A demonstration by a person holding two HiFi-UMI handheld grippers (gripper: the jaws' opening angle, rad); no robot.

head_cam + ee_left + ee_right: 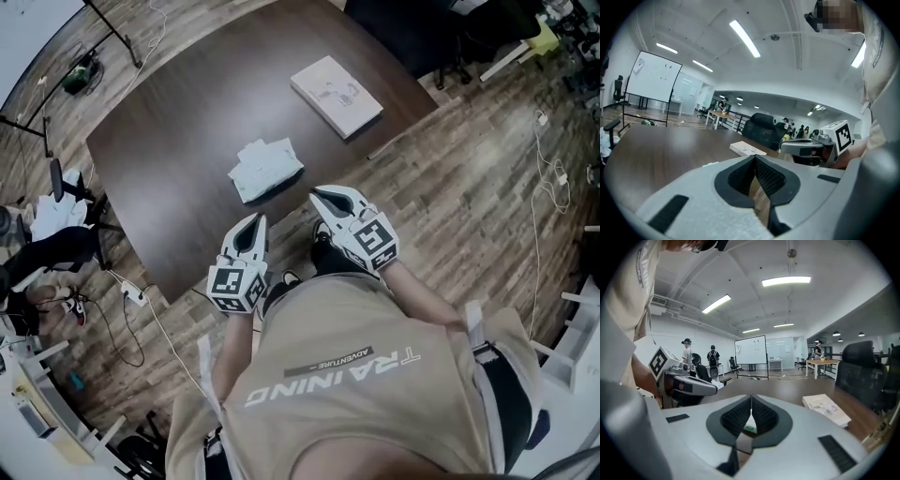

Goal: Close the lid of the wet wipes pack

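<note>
The wipes pack (265,167) lies on the table (169,131), its long axis crosswise to me, just ahead between my grippers. Left gripper (259,220) and right gripper (318,194) are both pinched closed and empty. I judge them about equally near.

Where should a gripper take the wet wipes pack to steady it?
Likely its near edge, coming from the person's side: the wet wipes pack lies flat and low on the table, with that edge nearest. Lid detail is too small to read.
</note>
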